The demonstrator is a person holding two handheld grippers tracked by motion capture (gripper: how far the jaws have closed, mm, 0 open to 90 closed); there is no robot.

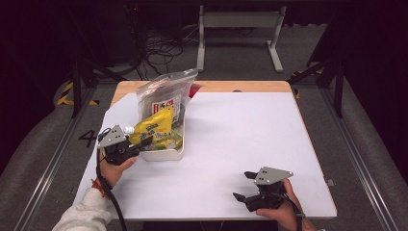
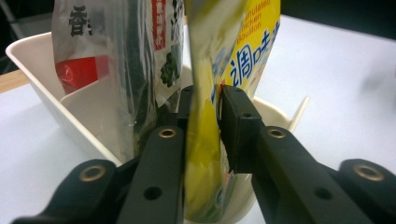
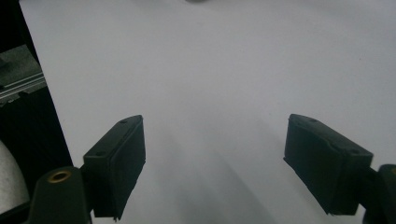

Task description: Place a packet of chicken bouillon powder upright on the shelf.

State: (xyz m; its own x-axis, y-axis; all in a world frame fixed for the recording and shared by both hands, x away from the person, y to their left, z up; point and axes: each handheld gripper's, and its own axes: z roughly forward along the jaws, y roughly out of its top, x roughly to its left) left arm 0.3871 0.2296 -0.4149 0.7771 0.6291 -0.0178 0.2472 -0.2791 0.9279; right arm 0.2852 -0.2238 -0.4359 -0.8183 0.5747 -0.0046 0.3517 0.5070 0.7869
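Table (image 1: 250, 86): wooden top, light wood showing along the far edge. White sheet (image 1: 231, 144) covers nearly all of it, reaching the near edge and both sides; far-left corner looks cut at an angle. White rectangular tray (image 1: 163, 154) sits directly on the sheet, left side, roughly mid-depth. In the left gripper view the tray (image 2: 28, 60) has an inner divider wall. Rest of the sheet is bare white in the right gripper view (image 3: 210, 70).
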